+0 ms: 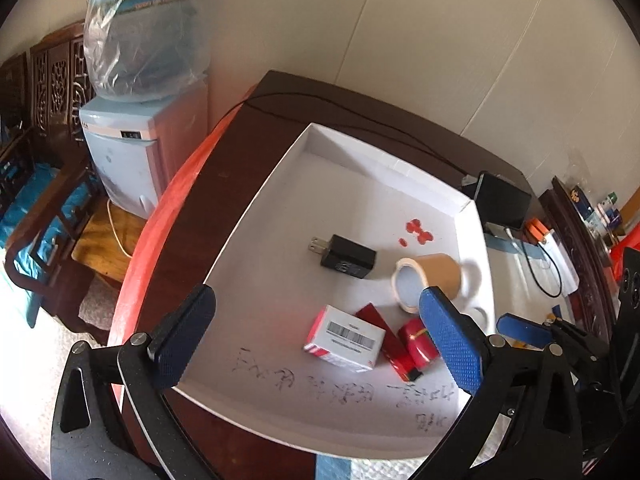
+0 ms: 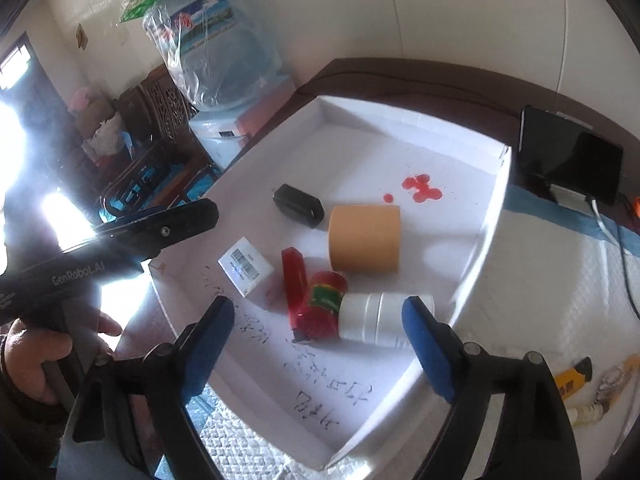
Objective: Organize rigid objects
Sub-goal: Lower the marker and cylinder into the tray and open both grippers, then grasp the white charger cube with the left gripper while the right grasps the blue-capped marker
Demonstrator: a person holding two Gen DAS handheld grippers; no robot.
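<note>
Both grippers, left (image 1: pixel 316 334) and right (image 2: pixel 318 338), stood with jaws apart, gripping nothing, above the white tray (image 2: pixel 486 216). Inside lay the tape roll (image 2: pixel 364 238), black charger (image 2: pixel 298 205), a white jar (image 2: pixel 380 316) partly hidden by a blue pad; scrawled writing unreadable

Harsh daylight is blown out at the left edge of both views; fisheye bending and dark corners are seen.

Charger (image 2: pixel 298 205) in tray (image 2: pixel 404 120), tape roll (image 2: pixel 365 238) right of it, jar (image 2: pixel 380 316) nearest, against bottle (image 2: pixel 322 304)
</note>
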